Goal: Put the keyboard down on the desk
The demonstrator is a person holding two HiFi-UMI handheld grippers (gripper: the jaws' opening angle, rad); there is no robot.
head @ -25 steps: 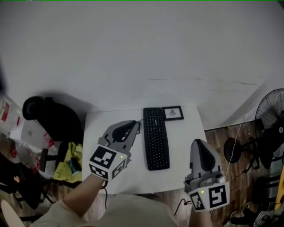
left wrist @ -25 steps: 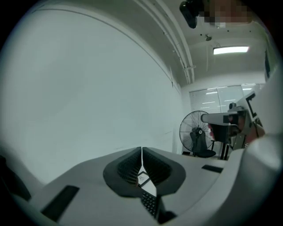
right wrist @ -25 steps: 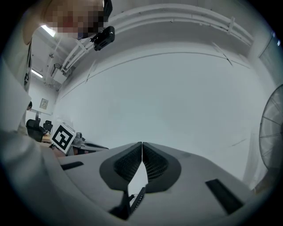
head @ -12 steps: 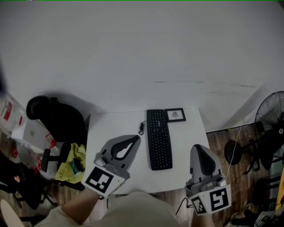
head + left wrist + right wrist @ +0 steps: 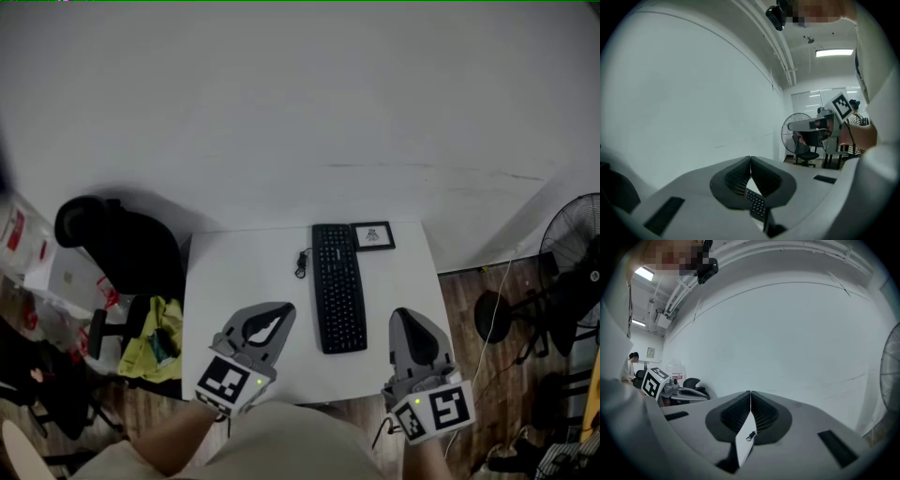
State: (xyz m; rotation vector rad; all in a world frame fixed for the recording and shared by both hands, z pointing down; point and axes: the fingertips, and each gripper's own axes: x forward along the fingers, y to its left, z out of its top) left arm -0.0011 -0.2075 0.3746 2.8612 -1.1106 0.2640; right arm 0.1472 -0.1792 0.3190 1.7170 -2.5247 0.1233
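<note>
Smooth white rectangular desk carries the long black keyboard, flat on its right half; grey left gripper and right gripper flank it, both closed, empty; ribbed pads show only in the gripper views; the head view alone shows a small framed picture.

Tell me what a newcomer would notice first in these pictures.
A black keyboard lies flat on the small white desk, running away from the person, with a small framed picture beside its far right corner. Near the desk's front edge, the left gripper and the right gripper sit either side of the keyboard's near end, both shut and empty. A black office chair stands left of the desk.
</note>
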